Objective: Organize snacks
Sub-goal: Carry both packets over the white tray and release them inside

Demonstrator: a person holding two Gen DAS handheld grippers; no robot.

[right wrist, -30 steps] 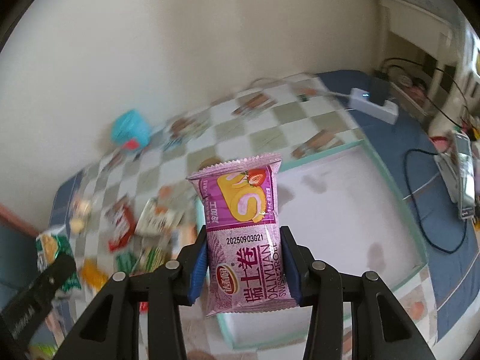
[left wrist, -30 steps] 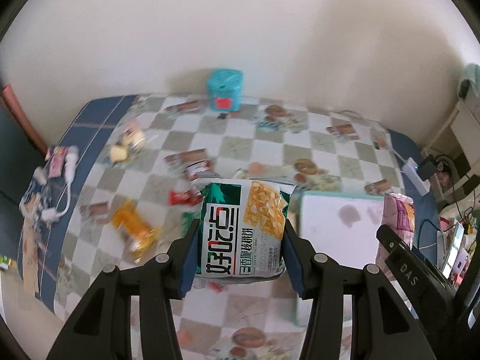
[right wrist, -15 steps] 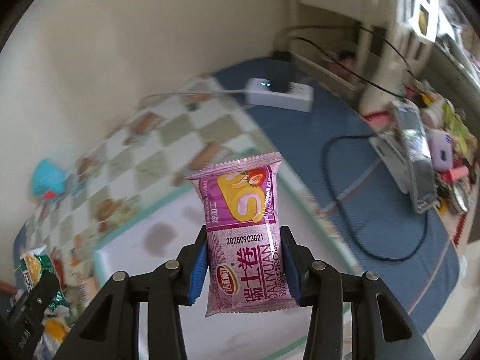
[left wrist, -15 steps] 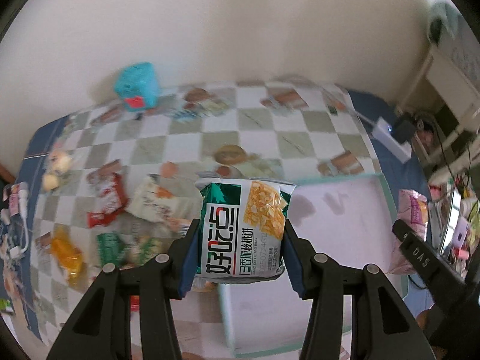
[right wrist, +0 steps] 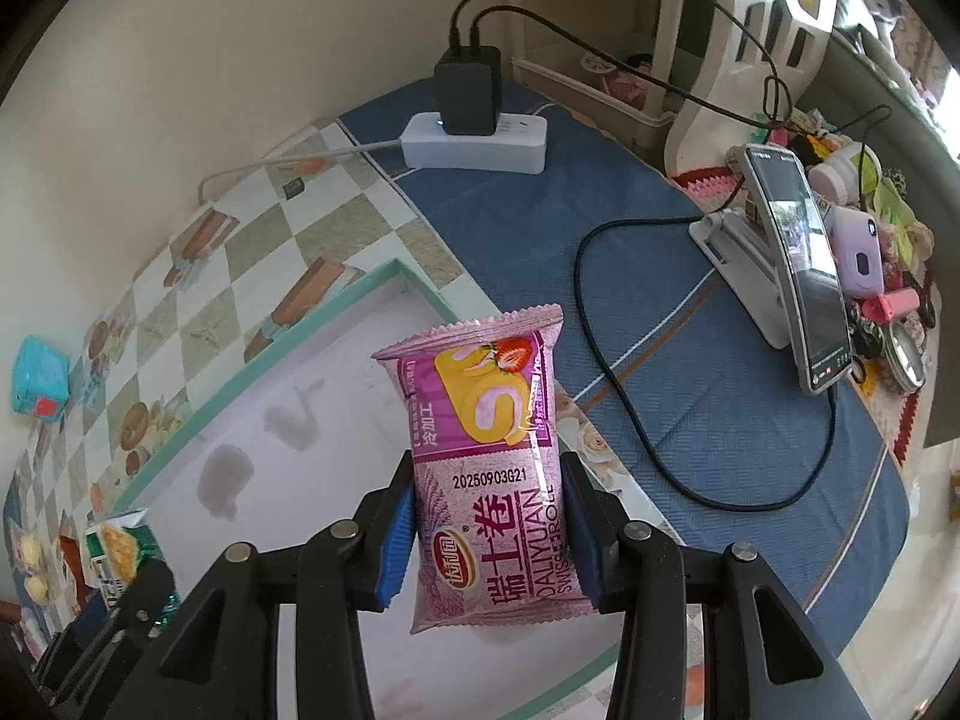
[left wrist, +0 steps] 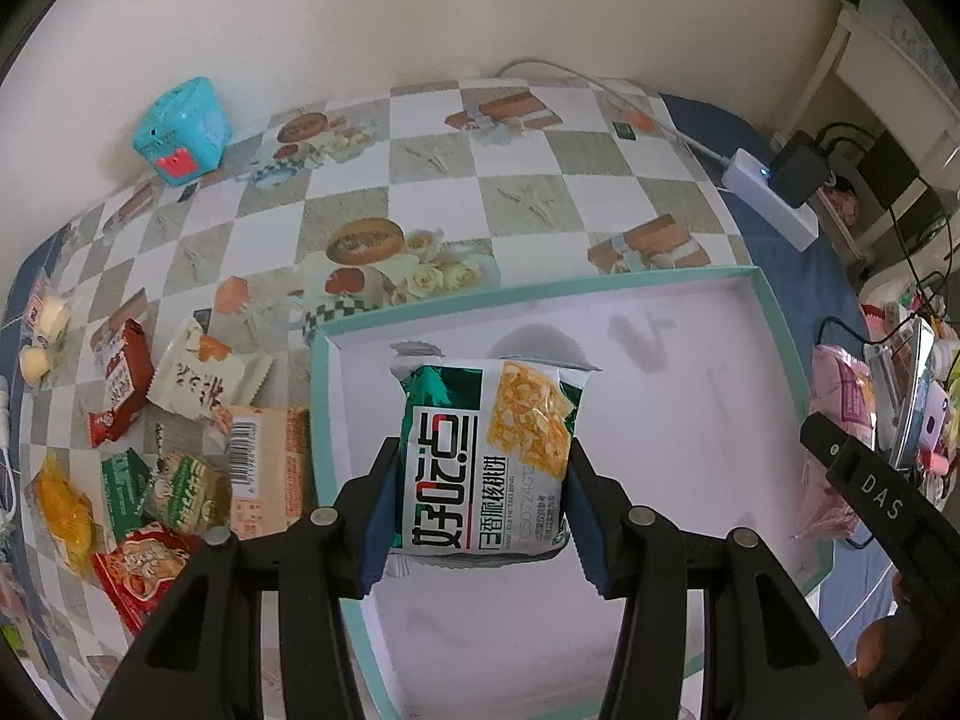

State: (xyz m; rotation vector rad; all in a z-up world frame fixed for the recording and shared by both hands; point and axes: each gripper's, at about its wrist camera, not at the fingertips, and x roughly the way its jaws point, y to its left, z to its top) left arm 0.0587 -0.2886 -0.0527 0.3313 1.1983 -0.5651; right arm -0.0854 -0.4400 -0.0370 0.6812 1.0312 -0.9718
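A: How far along is the sorting?

B: Barely begun. The tray (left wrist: 780, 324) lies bare. Over it the left gripper (left wrist: 480, 516) pinches a green walnut-biscuit packet (left wrist: 489, 456); the right gripper (right wrist: 489, 534) pinches a pink Swiss-roll packet (right wrist: 489, 462) above the tray's right rim.

A: What's left?

B: The loose snacks (left wrist: 180, 450) left of the tray.

In the left wrist view the tray (left wrist: 774, 324) fills centre and right, with loose snacks (left wrist: 180, 432) left of it, a box (left wrist: 180, 129) upper left and a power strip (left wrist: 771, 198) upper right.
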